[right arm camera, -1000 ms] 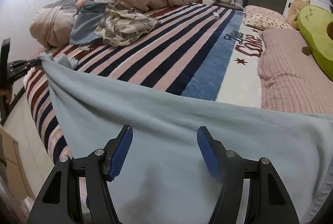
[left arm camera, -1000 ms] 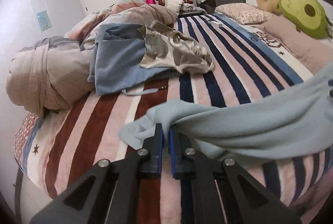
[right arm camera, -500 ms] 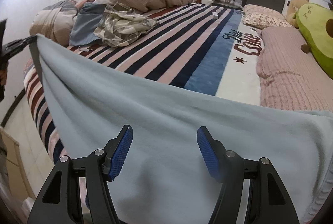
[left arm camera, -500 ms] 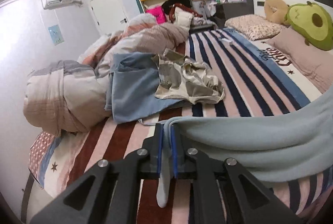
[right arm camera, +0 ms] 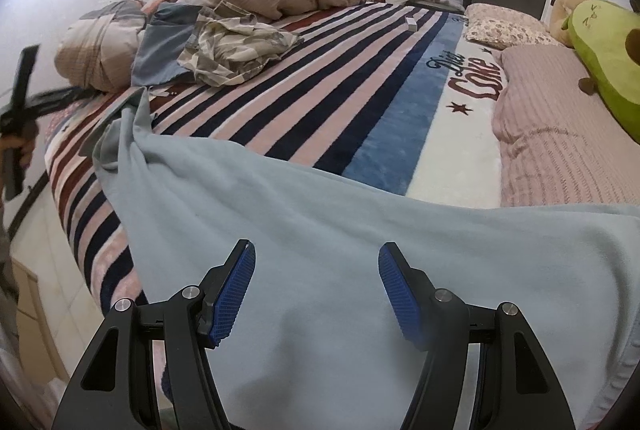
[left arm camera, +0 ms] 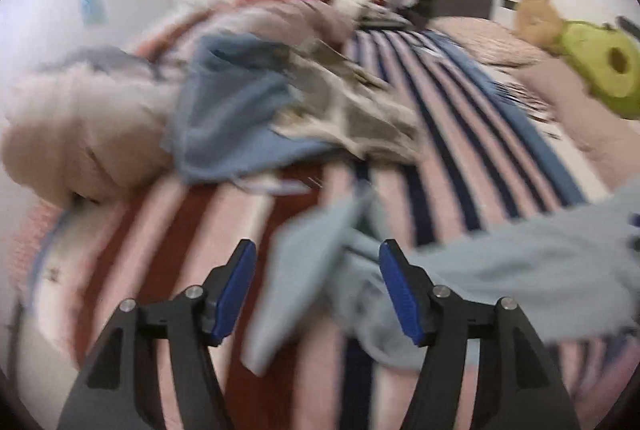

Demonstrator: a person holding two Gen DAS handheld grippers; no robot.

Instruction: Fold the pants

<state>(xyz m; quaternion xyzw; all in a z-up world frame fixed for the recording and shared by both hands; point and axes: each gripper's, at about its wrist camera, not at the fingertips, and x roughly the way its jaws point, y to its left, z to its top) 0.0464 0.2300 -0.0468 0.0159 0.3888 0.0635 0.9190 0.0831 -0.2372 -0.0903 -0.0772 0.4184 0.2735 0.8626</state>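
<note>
Both claws — left claw (left arm camera: 318, 286), right claw (right arm camera: 318, 286) — gape, released, over pale blue pants (right arm camera: 360, 230) lying rumpled on the striped blanket (right arm camera: 320, 78).

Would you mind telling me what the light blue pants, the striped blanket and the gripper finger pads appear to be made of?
The light blue pants look like soft matte fleece or brushed knit: a faintly fuzzy surface that drapes in rounded folds. The striped blanket seems to be plush pile, as its stripes look tufted and velvety. The right gripper has blue pads, probably rubber or textured plastic, judging by their fine grid pattern.
</note>
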